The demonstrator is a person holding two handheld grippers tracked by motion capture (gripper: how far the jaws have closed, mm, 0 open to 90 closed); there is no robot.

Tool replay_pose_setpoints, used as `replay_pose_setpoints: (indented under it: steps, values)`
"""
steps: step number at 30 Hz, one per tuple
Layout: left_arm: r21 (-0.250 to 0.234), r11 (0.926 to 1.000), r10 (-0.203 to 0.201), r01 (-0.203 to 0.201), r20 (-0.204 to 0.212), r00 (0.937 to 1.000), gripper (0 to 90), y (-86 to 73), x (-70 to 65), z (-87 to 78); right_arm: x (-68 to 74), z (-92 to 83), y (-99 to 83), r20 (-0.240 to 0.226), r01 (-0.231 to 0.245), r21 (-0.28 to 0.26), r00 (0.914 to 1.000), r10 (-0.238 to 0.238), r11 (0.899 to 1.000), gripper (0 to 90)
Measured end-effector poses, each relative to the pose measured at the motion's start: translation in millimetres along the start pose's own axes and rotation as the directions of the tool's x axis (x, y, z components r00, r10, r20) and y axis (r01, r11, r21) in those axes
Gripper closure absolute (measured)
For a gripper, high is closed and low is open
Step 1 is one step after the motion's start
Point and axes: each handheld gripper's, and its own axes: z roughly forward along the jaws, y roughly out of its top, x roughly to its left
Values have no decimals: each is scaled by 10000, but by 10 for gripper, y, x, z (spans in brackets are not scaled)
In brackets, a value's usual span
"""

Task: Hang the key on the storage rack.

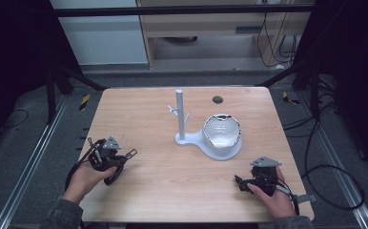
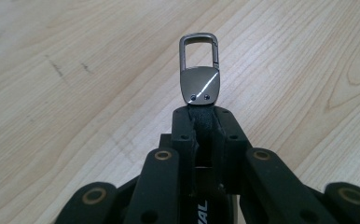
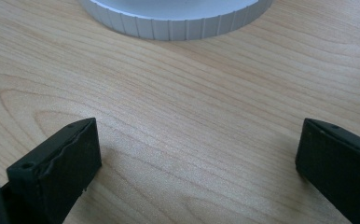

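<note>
Left gripper (image 2: pixel 201 122): jaws closed on a black strap, its metal clip (image 2: pixel 200 70) protruding beyond the tips over the table (image 2: pixel 75 93). Right gripper (image 3: pixel 197 158): jaws wide apart, nothing between them; white stand (image 3: pixel 178 21) ahead.

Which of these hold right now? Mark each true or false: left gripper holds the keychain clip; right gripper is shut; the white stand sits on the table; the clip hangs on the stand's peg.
1. The left gripper holds the metal clip. True.
2. The right gripper is shut. False: its jaws stand wide apart, with nothing between them.
3. The white stand sits on the table. True.
4. The clip hangs on the stand's peg. False: it is clamped in the left gripper, away from the stand.
</note>
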Motion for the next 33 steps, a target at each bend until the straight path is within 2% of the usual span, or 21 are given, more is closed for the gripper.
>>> replay_pose_setpoints:
  steps: [5,13,17,19,20,24,26,29,33]
  values:
    - [-427,9990,-139,130,-189,9997,800,-39,-23,-100,-1,2,2,8,17,-7,10000,-17,10000,4]
    - [-983,9950,100,-144,-456,9989,801,-37,-124,-253,-1,2,2,11,15,-8,10000,-15,10000,4]
    - [-1478,9890,-41,-102,-958,9954,803,-40,-179,-366,-1,4,3,14,18,-8,10000,-18,10000,4]
    - [-1630,9866,-81,-86,-1016,9948,803,-35,-194,-389,3,5,5,8,-34,3,10000,34,10000,4]
    - [-1908,9816,-180,-43,-1149,9932,803,-17,-220,-429,4,6,5,6,-40,4,10000,40,10000,4]
    - [-2279,9737,-209,-29,-1019,9946,803,42,-256,-448,4,6,5,7,-40,4,10000,40,10000,4]
    - [-2291,9734,-160,-85,-1052,9943,803,79,-276,-441,4,6,5,9,-35,3,10000,35,10000,4]
    - [-2602,9655,-191,-86,-1039,9944,803,131,-312,-421,4,6,5,6,-47,6,10000,47,10000,4]
    - [-2678,9633,-93,-198,-1070,9942,803,216,-356,-387,-2,9,7,32,11,-12,10000,-10,10000,4]
